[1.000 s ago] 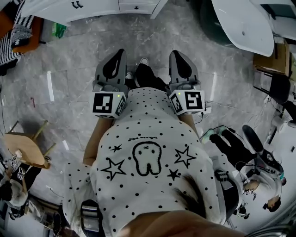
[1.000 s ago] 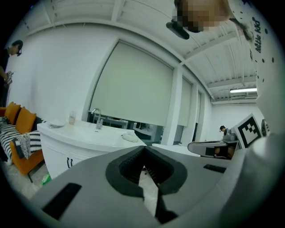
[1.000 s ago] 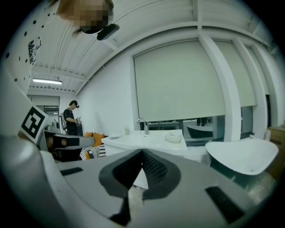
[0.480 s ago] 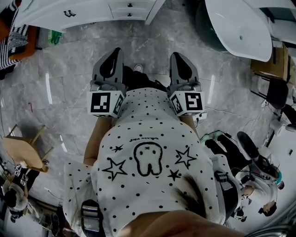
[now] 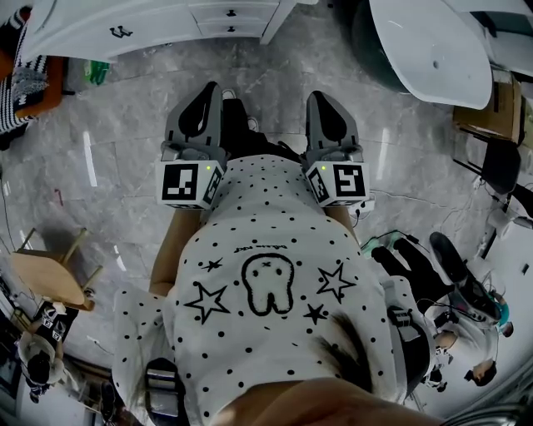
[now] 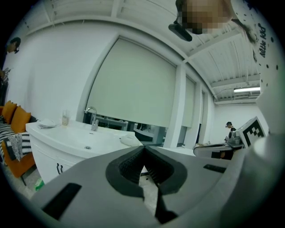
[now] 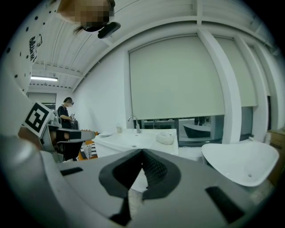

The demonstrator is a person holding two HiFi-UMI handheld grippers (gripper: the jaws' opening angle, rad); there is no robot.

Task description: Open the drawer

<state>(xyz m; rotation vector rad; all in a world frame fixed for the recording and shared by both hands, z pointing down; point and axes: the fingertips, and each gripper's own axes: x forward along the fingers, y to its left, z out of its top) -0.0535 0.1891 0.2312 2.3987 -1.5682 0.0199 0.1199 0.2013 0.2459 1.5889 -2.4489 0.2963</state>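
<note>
A: How much of the task is being shown as done?

B: None of it, it is judged. The drawer (image 5: 232, 13) is lying at the top edge of the head view, in the white cabinet (image 5: 158, 21), and it is being read as shut, as far as so small a part can be told. The approach, the grip on its knob and the pull are all being left to do.

A: And how are the hand-held grippers being carried?

B: The left hand-held gripper (image 5: 206, 90) and the right hand-held gripper (image 5: 321, 98) are being held side by side in the middle of the frame, over the grey floor (image 5: 125, 150) and well apart from the cabinet. The jaws of both are being shown together with nothing between them: in each gripper view the pads are meeting at the tip.

A: What is being given by one view and not another?

B: The drawer fronts and knobs are being shown in the head view alone, as is the stool (image 5: 46, 270) at the left. In the left gripper view the tabletop (image 6: 84, 139), the tap (image 6: 92, 116) and a door handle (image 6: 59, 169) are being seen from the side, while the drawer is being hidden behind the gripper's body. A bystander (image 7: 67, 109) at the left is being shown only by the right gripper view.
</note>
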